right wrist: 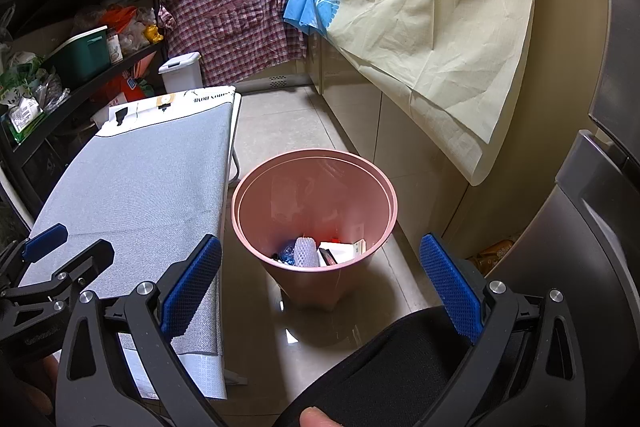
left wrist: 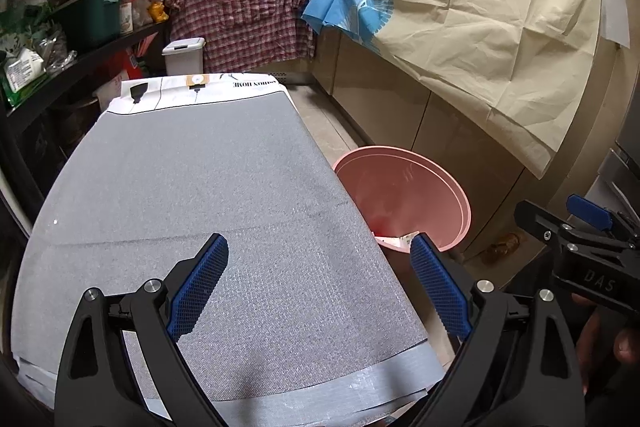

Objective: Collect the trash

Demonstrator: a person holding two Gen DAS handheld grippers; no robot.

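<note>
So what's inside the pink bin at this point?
The pink bin holds trash at the bottom: a white foam net sleeve, a blue crumpled wrapper and white packaging. Its near wall hides whatever lies below them.

Pink bin (right wrist: 316, 211) ahead; grey woven board cover (left wrist: 208, 211); red-checked shirt (left wrist: 240, 11); cream-and-blue cloth (left wrist: 480, 23); blue dimpled pads (right wrist: 192, 291).

A: Any writing you can actually read?

B: The white printed cover end (left wrist: 192, 89) of the grey padded ironing board has dark capitals, upside down from the left wrist view; they look like "…SHION HOME", first letters unclear.

A: Anything else?

B: "DAS" in raised letters on the black plastic body of the other gripper (left wrist: 599, 286). The shelf packets are too blurred.
</note>
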